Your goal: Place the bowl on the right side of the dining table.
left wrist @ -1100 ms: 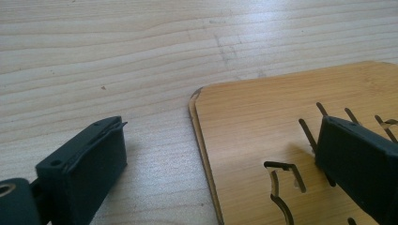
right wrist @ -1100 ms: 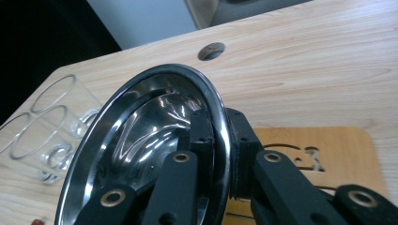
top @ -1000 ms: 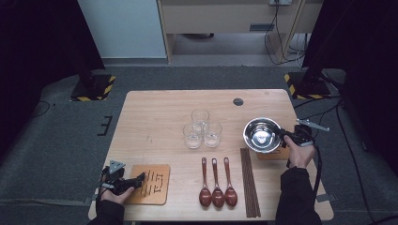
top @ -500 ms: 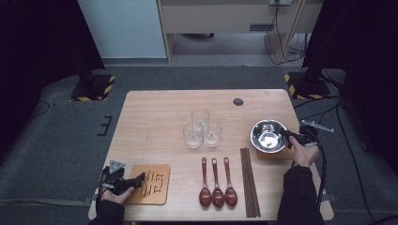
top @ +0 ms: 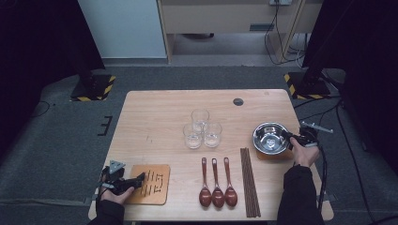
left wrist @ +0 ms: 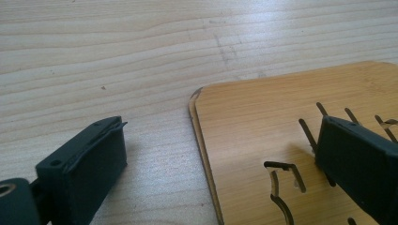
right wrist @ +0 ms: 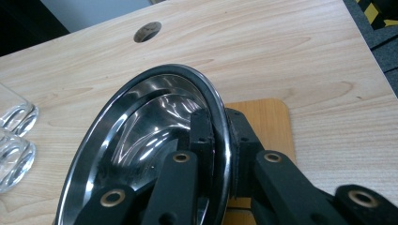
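Right gripper view: your right claw (right wrist: pixel 216 140) is clamping the shiny round steel bowl's (right wrist: pixel 141 140) near rim, hanging it tilted just above the square wooden coaster (right wrist: pixel 267 122) directly beneath, at the worktop's (top: pixel 155 112) right edge.

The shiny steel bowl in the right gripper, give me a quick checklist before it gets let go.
1. Right gripper pinches the shiny steel bowl by its rim: ok.
2. Small wooden coaster lies under the bowl: ok.
3. Bowl resting flat on the coaster: cannot tell.
4. Three clear glasses stand apart from the bowl: ok.
5. Left gripper open over the slotted wooden mat, away from the bowl: ok.
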`<state>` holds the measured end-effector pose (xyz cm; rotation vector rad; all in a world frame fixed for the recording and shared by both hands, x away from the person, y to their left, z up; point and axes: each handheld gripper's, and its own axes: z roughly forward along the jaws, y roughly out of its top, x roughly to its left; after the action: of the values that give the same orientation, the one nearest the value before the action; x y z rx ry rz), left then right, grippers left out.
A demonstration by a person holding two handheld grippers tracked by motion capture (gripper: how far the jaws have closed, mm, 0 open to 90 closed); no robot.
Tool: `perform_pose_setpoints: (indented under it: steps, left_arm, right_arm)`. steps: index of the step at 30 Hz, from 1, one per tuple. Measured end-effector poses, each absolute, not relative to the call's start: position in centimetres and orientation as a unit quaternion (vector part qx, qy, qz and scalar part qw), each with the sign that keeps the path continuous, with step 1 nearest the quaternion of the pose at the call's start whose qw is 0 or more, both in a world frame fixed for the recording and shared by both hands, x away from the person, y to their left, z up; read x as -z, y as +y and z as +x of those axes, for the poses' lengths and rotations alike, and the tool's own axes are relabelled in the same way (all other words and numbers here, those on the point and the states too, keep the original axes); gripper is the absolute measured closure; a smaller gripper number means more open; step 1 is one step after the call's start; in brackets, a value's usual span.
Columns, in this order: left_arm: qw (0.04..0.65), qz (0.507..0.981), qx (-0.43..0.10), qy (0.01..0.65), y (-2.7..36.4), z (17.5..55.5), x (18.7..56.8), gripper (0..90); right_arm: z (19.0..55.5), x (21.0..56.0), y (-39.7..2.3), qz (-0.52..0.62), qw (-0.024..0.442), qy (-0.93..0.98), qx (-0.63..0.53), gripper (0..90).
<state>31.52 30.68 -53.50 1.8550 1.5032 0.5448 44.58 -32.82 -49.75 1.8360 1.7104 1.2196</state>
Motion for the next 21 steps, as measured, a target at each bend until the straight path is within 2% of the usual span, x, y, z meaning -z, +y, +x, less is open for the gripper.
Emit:
perform_pose_setpoints:
  steps: [8,21]
  left_arm:
    - [0.339,0.713,-0.209,0.577,30.68,31.52,53.50,1.5]
    - [0.339,0.713,-0.209,0.577,30.67,31.52,53.50,1.5]
  right_arm:
    - [44.67,49.96,-32.87,0.653,0.175,0.601,-0.427,82.6]
    - [44.87,50.61,-33.02,0.661,0.193,0.615,-0.383,74.0]
